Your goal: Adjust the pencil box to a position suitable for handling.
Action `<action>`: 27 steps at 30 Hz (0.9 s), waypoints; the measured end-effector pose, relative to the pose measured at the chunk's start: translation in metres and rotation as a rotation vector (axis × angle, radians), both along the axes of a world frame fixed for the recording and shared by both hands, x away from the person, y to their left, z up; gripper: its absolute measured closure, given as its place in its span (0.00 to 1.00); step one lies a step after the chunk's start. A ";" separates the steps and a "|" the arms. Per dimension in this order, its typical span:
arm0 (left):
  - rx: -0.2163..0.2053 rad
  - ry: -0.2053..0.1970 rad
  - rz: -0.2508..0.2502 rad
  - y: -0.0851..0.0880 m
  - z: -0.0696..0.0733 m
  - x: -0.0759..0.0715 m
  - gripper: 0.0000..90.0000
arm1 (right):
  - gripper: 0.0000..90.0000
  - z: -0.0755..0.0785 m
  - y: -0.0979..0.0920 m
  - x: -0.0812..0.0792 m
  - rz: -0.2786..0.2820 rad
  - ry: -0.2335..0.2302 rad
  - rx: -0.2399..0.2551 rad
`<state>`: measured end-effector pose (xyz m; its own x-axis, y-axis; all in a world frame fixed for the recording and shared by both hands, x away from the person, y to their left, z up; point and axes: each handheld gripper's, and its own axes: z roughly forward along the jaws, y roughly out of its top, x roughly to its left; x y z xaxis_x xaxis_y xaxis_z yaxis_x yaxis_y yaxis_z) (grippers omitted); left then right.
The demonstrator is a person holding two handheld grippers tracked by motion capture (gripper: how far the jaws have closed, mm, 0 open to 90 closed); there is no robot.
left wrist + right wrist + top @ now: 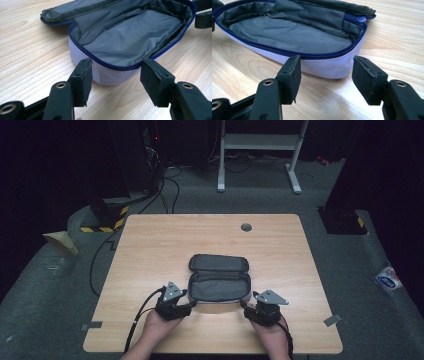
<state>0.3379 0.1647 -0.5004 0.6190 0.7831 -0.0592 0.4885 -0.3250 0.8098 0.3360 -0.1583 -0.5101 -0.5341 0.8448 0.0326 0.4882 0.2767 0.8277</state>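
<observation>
Left gripper [191,305], right gripper [243,306], fingers parted, flanking open pouch [218,286]

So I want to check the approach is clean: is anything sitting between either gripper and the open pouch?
Nothing visible is. The left gripper and right gripper each stand with open jaws right at a near corner of the open pouch, with bare table below.
</observation>
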 end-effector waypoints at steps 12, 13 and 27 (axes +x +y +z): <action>0.005 -0.014 0.006 0.001 0.000 0.001 0.47 | 0.44 0.000 0.001 0.002 -0.009 -0.002 0.009; -0.001 -0.010 0.007 0.001 0.000 0.001 0.47 | 0.44 0.000 0.002 0.002 -0.007 -0.004 0.008; -0.010 -0.019 0.006 0.006 0.004 0.000 0.47 | 0.44 0.001 0.002 0.001 -0.004 -0.012 0.010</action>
